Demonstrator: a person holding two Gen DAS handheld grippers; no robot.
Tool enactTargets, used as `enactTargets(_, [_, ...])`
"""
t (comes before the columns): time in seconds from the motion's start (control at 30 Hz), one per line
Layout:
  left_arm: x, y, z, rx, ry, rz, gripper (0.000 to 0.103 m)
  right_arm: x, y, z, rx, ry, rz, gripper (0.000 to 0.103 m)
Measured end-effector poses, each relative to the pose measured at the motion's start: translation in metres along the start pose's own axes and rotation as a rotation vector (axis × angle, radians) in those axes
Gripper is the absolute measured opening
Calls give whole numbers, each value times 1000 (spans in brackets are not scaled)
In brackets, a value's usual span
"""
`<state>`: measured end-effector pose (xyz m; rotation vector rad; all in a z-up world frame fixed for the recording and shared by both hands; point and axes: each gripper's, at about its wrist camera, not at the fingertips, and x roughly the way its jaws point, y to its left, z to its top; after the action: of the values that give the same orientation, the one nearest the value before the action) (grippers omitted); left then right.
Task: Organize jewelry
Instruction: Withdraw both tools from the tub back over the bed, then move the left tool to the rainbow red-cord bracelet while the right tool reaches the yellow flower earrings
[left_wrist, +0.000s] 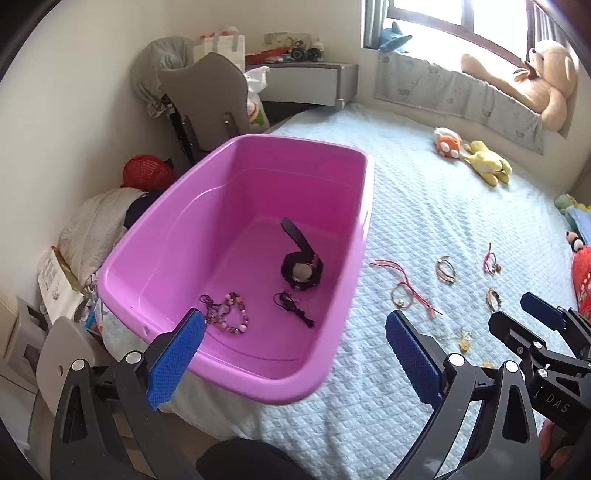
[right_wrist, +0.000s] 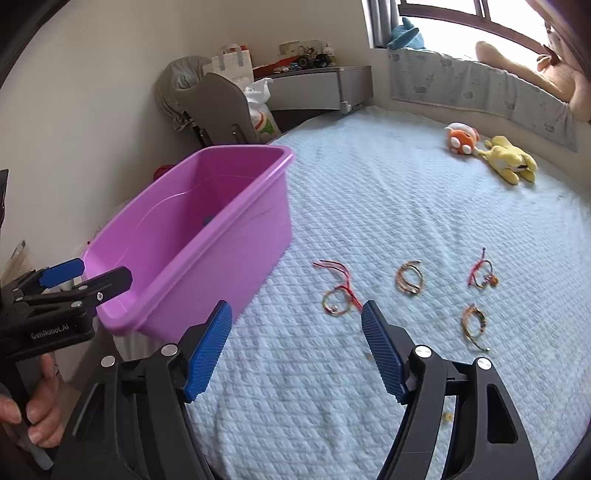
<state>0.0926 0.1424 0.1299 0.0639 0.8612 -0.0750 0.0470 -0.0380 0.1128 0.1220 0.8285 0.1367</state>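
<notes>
A pink plastic tub (left_wrist: 365, 206) (right_wrist: 258, 229) sits at the bed's left edge. Inside it lie a black watch (left_wrist: 301, 267), a pink beaded bracelet (left_wrist: 231, 314) and a small dark cord piece (left_wrist: 293, 308). Several cord bracelets lie on the blue quilt: a red-string bracelet (left_wrist: 404, 291) (right_wrist: 338, 291), a brown hoop bracelet (left_wrist: 445, 269) (right_wrist: 409, 277), a red charm bracelet (left_wrist: 491, 260) (right_wrist: 482, 275) and a beaded one (left_wrist: 494, 299) (right_wrist: 474, 323). My left gripper (left_wrist: 295, 350) hangs open and empty over the tub's near corner. My right gripper (right_wrist: 295, 347) is open and empty just short of the red-string bracelet.
The quilted bed (right_wrist: 369, 184) carries an orange plush (right_wrist: 461, 140) and a yellow plush (right_wrist: 511, 158) at the far right. A grey chair (left_wrist: 207, 96) and a red basket (left_wrist: 146, 171) stand left of the bed. A tiny yellow bead (right_wrist: 447, 416) lies near my right fingers.
</notes>
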Motion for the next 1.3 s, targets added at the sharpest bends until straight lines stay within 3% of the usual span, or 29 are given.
enactTargets(0.3, [-1, -65, -37, 96, 14, -97, 97, -54, -66, -75, 74, -29, -152, 70])
enactTargets(0.47, [19, -96, -62, 144, 66, -104, 97, -63, -97, -111, 134, -21, -209, 70])
enactTargets(0.63, [38, -117, -82, 160, 105, -116, 97, -59, -128, -137, 227, -9, -231, 70])
enactTargets(0.87, [62, -144, -100, 182, 117, -110, 97, -47, -145, -151, 245, 9, -245, 70])
enactTargets(1.3, [114, -179, -103, 195, 139, -112, 97, 15, -178, -168, 271, 69, -213, 70])
